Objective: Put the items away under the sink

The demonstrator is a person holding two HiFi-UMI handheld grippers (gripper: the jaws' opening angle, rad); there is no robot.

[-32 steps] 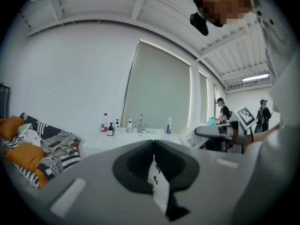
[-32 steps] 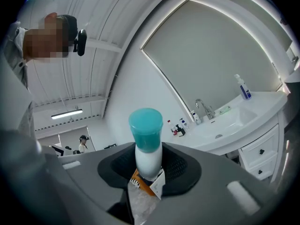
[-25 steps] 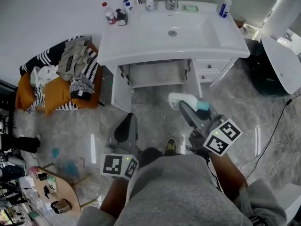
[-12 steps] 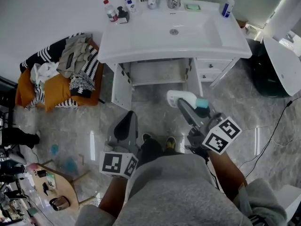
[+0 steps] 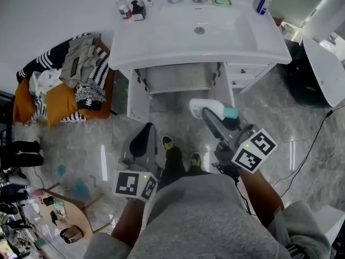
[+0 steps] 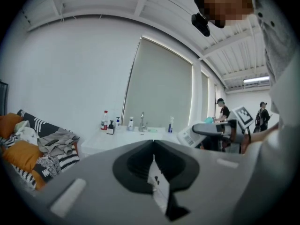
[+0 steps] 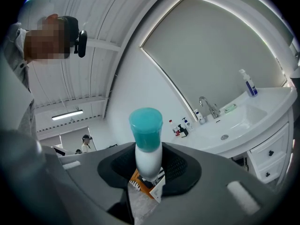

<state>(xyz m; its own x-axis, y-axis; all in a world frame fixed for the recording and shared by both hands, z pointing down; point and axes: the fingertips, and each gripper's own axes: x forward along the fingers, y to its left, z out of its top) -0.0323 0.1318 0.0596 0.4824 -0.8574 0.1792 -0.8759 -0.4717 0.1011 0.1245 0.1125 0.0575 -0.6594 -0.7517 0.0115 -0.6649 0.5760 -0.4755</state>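
Marble floor (image 5: 178,124) fronts the sink (image 5: 161,42); cabinet (image 5: 178,80) beneath it too dim to read. Right gripper (image 5: 214,118) clamps teal-capped bottle (image 7: 147,151) before the sink, base hidden. Left gripper (image 5: 143,140): jaws together, empty.

Bright even light, fisheye edges, sharp

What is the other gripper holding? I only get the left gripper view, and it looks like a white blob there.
Observer: The right gripper is shut on a white bottle with a teal cap.
Operator: Is the cupboard open?
Observer: Yes. The head view shows the cabinet under the sink with both doors swung open.
Operator: Any drawers?
Observer: Two drawers, right of the cabinet, both shut.
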